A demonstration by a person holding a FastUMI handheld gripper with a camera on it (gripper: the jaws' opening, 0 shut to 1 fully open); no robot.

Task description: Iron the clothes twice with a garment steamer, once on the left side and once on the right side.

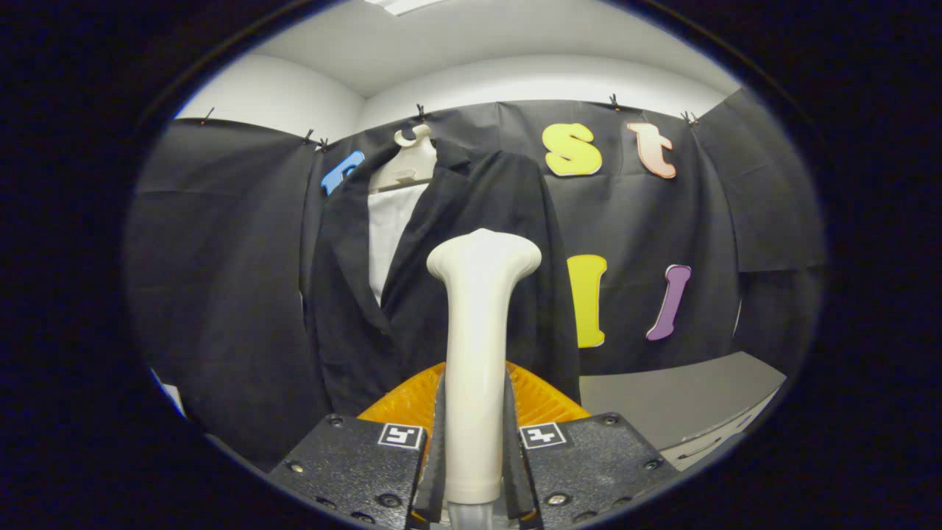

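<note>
The gripper (475, 442) has both fingers (439, 434) pressed against the sides of the smooth cream-white plastic garment steamer (477, 353), clamped on its handle low down, where the shaft is straight and round. From there the steamer rises upright between the fingers and flares at the top into a broad, rounded head that sits well above them. Each finger mount carries a small square black-and-white marker (401, 435), one on either side of the handle. Just behind the handle, peeping out on both sides of it, is a ribbed translucent orange piece (541, 401) shaped like a fan — whether it belongs to the gripper or to something else I cannot tell. Beyond the steamer head hangs the dark charcoal suit jacket (471, 221), draped on a cream-white plastic hanger (409, 158) whose hook reaches the top of the black cloth wall (221, 258). The jacket's front falls open in a long V, and a white shirt panel (388, 228) shows in that opening, a little to the left of the steamer. The head of the steamer stands in front of the jacket's right-hand front panel — how close it is to the fabric, or whether it touches, I cannot make out from here. Off to the right, lower down and past the jacket's hem, a flat grey tabletop (684, 401) runs along the cloth wall, and above the cloth the pale wall (530, 77) of the room curves away.
</note>
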